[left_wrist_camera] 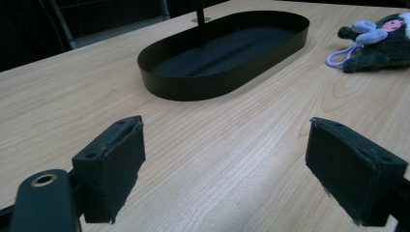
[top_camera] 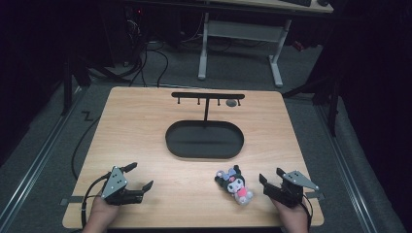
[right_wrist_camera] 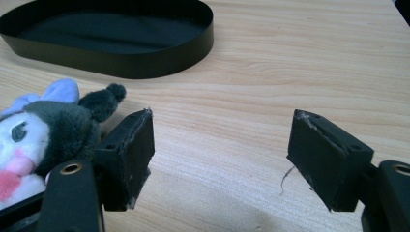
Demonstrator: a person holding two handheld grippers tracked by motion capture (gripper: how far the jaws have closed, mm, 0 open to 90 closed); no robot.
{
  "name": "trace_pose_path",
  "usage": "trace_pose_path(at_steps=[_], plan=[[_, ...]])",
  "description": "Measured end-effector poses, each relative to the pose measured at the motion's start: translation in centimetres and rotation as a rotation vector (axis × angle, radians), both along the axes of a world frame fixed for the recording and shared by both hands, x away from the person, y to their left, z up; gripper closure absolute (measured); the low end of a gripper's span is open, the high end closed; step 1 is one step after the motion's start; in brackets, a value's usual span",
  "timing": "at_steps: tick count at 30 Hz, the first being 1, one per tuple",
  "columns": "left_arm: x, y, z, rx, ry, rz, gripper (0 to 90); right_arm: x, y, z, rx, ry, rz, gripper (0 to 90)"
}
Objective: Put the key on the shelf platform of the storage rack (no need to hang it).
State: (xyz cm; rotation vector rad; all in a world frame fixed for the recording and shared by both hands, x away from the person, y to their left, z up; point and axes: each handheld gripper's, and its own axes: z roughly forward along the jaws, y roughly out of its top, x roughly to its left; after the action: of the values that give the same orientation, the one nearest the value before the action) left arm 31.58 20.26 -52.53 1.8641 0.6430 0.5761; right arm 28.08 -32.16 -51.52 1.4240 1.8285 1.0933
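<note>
High view, from the left: found left gripper (top_camera: 143,174) low over the near-left part of the table (top_camera: 136,121), jaws spread wide, nothing between them. Noted mid-table the black tray (top_camera: 170,141), with a hook stand (top_camera: 208,95) rising at its far side. Spotted plush toy (top_camera: 234,184) right of centre near the front edge, lying flat on the wood, well apart from the tray. Found right gripper (top_camera: 270,174) just beside it, jaws parted about halfway, pinching nothing. Through right gripper view, placed the toy (right_wrist_camera: 43,135) outside the gap, beside the outer face of one jaw. Judged the risks: closing on air from there, or shoving the toy sideways; losing it if pinched by loose fur alone; probably missing a hook with the thin loop (left_wrist_camera: 338,54).
</note>
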Motion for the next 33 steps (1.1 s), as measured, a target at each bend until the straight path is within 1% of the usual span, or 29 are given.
trace_pose_path(at_steps=[3, 9, 10, 12, 15, 19, 22, 26, 28, 29, 31, 33], plan=[[0.0, 0.0, 0.0, 0.002, 0.002, 0.000, 14.6, 0.0, 0.0, 0.1, -0.012, 0.014, 0.000, 25.0], [0.0, 0.0, 0.0, 0.005, -0.001, 0.001, 14.6, 0.0, 0.0, 0.4, -0.061, 0.032, -0.004, 25.4], [0.0, 0.0, -0.1, 0.006, -0.001, 0.002, 14.6, 0.0, 0.0, 0.5, -0.063, 0.041, -0.005, 25.6], [0.1, 0.0, -0.1, 0.007, -0.001, 0.003, 14.6, 0.0, 0.0, 0.5, -0.069, 0.051, 0.003, 26.5], [0.0, 0.0, -0.1, 0.006, -0.001, 0.002, 14.6, 0.0, 0.2, 0.6, -0.075, 0.077, 0.018, 26.7], [0.0, 0.0, -0.1, 0.008, -0.004, 0.003, 14.6, 0.0, 0.5, 0.7, -0.105, 0.091, 0.026, 26.2], [0.0, 0.0, -0.1, 0.007, -0.006, 0.000, 14.6, 0.0, 0.7, 0.8, -0.142, 0.118, 0.042, 24.9], [-0.1, 0.0, -0.1, 0.012, -0.009, -0.003, 14.5, 0.5, 0.9, 1.2, -0.144, 0.153, 0.052, 23.7], [-0.1, 0.1, -0.1, 0.012, -0.009, -0.002, 14.5, 0.8, 1.1, 1.4, -0.155, 0.171, 0.059, 21.8], [-0.1, 0.1, -0.2, 0.006, -0.008, 0.003, 14.5, 1.0, 1.2, 1.6, -0.154, 0.183, 0.060, 21.6], [-0.1, 0.1, -0.2, 0.009, -0.009, 0.003, 14.6, 1.2, 1.2, 1.6, -0.146, 0.203, 0.064, 21.4], [-0.2, 0.1, -0.1, 0.013, -0.013, 0.001, 14.5, 1.4, 1.3, 1.5, -0.152, 0.226, 0.072, 20.7]])
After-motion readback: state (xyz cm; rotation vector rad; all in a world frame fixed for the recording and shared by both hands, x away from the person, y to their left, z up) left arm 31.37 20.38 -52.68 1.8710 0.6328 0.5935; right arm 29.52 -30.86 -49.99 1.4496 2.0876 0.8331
